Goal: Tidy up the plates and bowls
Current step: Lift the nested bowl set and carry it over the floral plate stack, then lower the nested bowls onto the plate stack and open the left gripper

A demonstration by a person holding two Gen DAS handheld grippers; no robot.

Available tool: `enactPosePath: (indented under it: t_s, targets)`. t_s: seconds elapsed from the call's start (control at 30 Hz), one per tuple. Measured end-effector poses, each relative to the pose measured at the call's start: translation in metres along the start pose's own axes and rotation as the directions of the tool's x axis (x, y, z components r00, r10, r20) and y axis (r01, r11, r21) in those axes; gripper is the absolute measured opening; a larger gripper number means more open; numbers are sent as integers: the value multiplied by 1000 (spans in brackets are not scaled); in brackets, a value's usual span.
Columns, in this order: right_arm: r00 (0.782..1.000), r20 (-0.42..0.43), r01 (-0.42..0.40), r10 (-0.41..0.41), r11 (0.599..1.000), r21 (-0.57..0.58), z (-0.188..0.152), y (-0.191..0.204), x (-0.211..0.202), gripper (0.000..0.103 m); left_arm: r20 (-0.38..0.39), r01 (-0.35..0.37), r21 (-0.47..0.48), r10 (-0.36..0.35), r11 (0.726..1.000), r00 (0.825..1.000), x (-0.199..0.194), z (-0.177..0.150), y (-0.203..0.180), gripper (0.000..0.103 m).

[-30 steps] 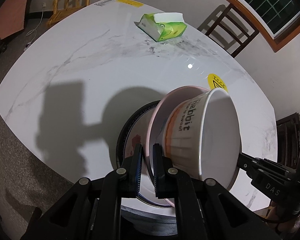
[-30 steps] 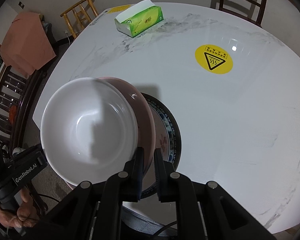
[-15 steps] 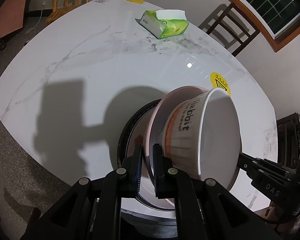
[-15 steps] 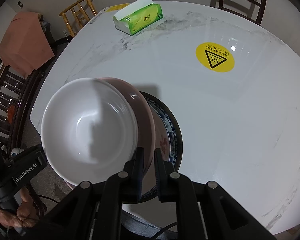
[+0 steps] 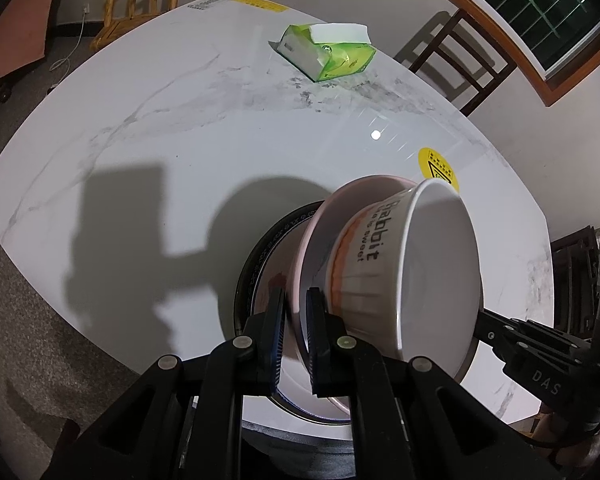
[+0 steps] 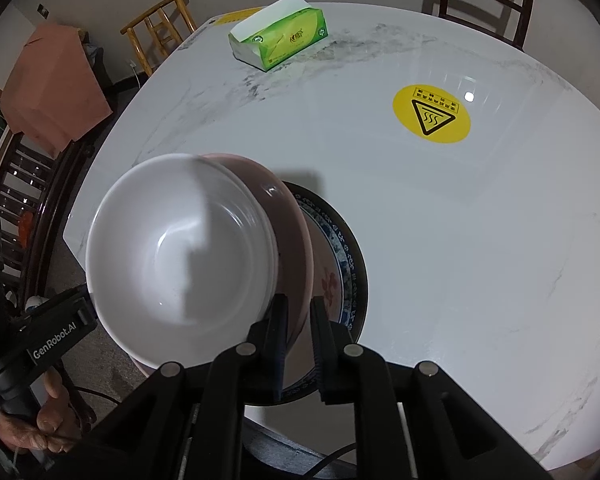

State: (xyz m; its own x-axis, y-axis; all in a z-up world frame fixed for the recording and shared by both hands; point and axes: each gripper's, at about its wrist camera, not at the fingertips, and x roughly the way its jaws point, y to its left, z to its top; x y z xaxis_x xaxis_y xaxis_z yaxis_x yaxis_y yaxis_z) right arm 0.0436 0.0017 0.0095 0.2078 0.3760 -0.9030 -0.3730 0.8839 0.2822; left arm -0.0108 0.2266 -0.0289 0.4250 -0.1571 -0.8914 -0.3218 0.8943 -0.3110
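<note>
Left gripper fingers clamp pink plate rim; white bowl nested inside.

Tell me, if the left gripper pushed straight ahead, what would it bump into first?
The left gripper is already clamped on the pink plate. Pushed on, its fingers would probably slide deeper along it, likely meeting the white bowl resting inside.

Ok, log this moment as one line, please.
left gripper: shut on pink bowl rim | right gripper: same rim | white ribbed bowl nested inside | both above blue-patterned plate | marble table
</note>
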Motion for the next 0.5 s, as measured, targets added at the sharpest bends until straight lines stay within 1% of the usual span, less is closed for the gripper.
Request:
enactPosePath:
  t_s: [0.13, 0.23, 0.3, 0.33, 0.37, 0.4, 0.43, 0.47, 0.5]
  targets:
    - [1000, 13, 8, -8, 1000, -10, -1, 0, -1, 15, 18, -13, 9, 12, 1000, 1000, -2, -1, -1, 9]
    - [1000, 24, 16, -16, 1000, -13, -2, -2, -1, 21, 41, -30, 19, 29, 999, 999, -6, -2, -2, 14]
    - [999, 31, 21, -21, 1000, -10, -2, -4, -1, 30, 52, -41, 24, 39, 999, 998, -7, -3, -2, 19]
    - [999, 34, 25, -25, 1000, -4, -3, -6, -1, 32, 54, -44, 23, 43, 999, 998, -8, -3, -2, 20]
    - [999, 39, 25, -25, 1000, 2, -3, -8, -1, 36, 57, -47, 23, 45, 999, 997, -8, -3, -1, 22]
    - [999, 41, 24, -24, 1000, 4, -3, -10, -1, 41, 60, -52, 22, 51, 998, 997, -9, -4, 0, 26]
    - [999, 46, 25, -25, 1000, 8, -4, -12, -1, 44, 64, -63, 22, 61, 998, 996, -10, -4, 0, 28]
    - [998, 51, 26, -26, 1000, 12, -6, -14, -2, 49, 71, -68, 29, 66, 997, 995, -11, -5, 0, 31]
    - [998, 55, 24, -25, 1000, 13, -7, -16, -2, 51, 79, -74, 39, 70, 997, 994, -12, -6, 0, 33]
